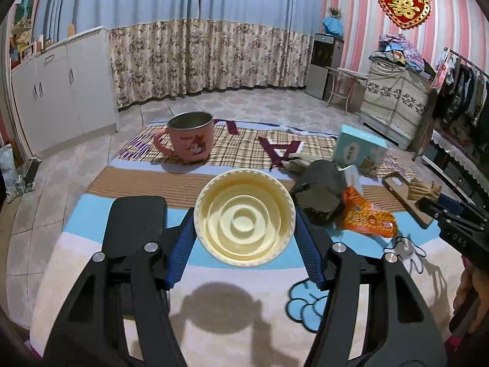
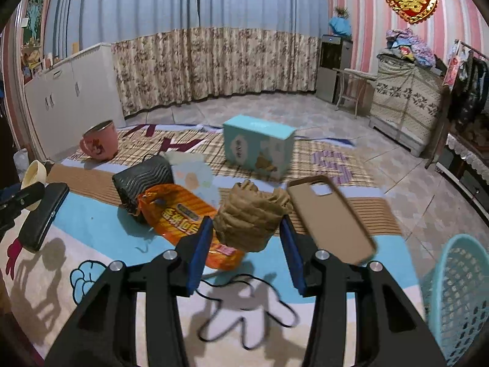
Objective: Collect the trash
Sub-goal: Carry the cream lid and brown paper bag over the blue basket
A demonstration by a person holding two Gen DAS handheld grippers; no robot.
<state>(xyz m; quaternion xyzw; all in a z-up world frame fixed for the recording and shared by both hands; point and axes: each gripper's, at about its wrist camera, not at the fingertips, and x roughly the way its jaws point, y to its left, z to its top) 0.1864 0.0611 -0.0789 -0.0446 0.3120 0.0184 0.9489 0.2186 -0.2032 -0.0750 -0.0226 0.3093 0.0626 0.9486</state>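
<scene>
My left gripper (image 1: 244,235) is shut on a cream plastic bowl (image 1: 244,217), blue pads against both sides of its rim, held above the cartoon rug (image 1: 214,275). My right gripper (image 2: 246,232) is shut on a crumpled brown paper wad (image 2: 250,220), raised off the rug. That wad (image 1: 423,188) and the right gripper's tip (image 1: 428,203) show at the right of the left wrist view. An orange snack wrapper (image 2: 177,211) lies flat on the rug just left of the wad. The bowl (image 2: 33,177) appears at the far left of the right wrist view.
A teal mesh basket (image 2: 458,290) stands at the lower right. A brown phone case (image 2: 330,217), a black ribbed pouch (image 2: 143,180), a teal box (image 2: 259,146), a pink mug (image 2: 101,143) and a black flat case (image 2: 42,214) lie on the rug. A black cable (image 2: 244,321) lies under the right gripper.
</scene>
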